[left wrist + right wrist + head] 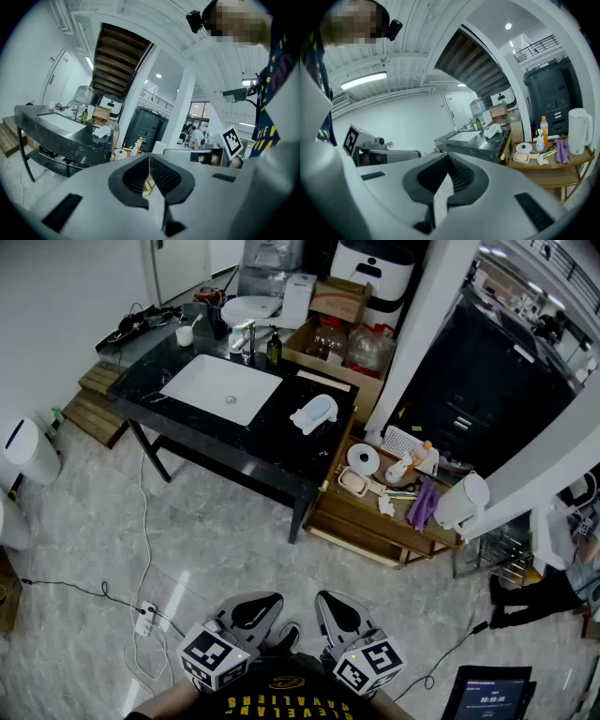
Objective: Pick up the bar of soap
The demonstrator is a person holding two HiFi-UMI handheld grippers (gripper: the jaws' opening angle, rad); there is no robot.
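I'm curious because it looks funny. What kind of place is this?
Probably a hall with a mock washroom corner: a sink in a black counter, a cluttered wooden shelf, cables on the floor.

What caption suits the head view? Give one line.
Left gripper and right gripper, both shut, far from the bar of soap.

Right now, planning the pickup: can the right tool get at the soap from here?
Probably not yet. The right tool is shut, close to the body, with floor between it and the soap in its dish on the wooden table. Nothing seems to block the way. Step closer.
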